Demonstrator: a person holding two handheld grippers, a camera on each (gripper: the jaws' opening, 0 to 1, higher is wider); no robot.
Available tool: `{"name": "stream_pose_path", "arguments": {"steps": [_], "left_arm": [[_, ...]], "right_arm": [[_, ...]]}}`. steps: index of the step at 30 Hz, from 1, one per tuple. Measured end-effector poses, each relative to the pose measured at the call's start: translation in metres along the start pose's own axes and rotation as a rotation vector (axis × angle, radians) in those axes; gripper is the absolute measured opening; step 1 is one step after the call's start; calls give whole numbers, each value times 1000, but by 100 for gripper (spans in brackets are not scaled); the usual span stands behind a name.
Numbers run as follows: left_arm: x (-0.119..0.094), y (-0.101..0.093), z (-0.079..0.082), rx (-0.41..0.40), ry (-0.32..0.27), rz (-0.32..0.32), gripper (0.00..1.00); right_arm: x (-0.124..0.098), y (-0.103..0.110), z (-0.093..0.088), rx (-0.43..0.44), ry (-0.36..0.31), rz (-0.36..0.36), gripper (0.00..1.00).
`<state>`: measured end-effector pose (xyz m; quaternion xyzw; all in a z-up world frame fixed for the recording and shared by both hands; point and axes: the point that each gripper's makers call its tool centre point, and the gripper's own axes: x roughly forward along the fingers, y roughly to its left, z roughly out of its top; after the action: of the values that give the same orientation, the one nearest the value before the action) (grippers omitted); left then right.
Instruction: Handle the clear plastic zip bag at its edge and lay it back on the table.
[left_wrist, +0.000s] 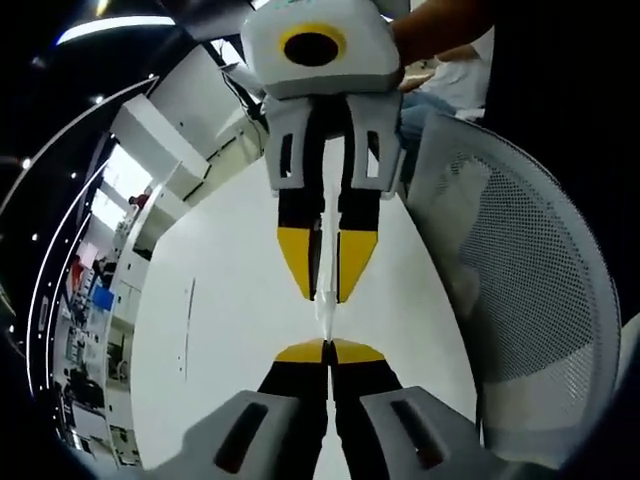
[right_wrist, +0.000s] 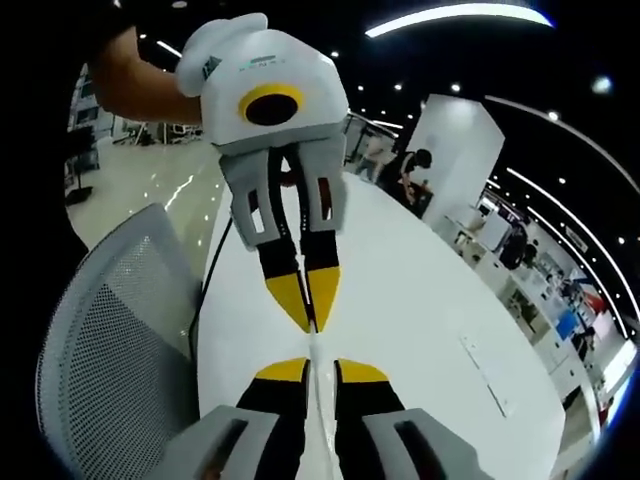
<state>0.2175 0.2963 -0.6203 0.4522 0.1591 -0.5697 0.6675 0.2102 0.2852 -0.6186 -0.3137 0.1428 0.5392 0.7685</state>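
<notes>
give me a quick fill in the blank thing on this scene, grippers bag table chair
1. Both grippers are pinched shut on the clear plastic zip bag, which is stretched ____ them.
2. The left gripper and right gripper point tip to tip, ____ each other.
3. The table under the bag is ____ in colour.
4. Beside the table stands a grey ____ chair.

Missing words: between; facing; white; mesh

Facing each other at close range over the white bench (left_wrist: 240, 330), looking along own jaws at the opposing gripper, sharing bench and mesh chair (right_wrist: 110, 340).
</notes>
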Motion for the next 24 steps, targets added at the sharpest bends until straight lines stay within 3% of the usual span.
{"name": "stream_pose_path", "arguments": {"steps": [14, 24], "left_arm": [[0, -1, 3, -27, -5, -13, 0], [4, -9, -1, 2, 35, -44, 0]], "right_arm": [[6, 6, 5, -28, -5, 16, 0], [9, 11, 3, -66, 13, 49, 0]]}}
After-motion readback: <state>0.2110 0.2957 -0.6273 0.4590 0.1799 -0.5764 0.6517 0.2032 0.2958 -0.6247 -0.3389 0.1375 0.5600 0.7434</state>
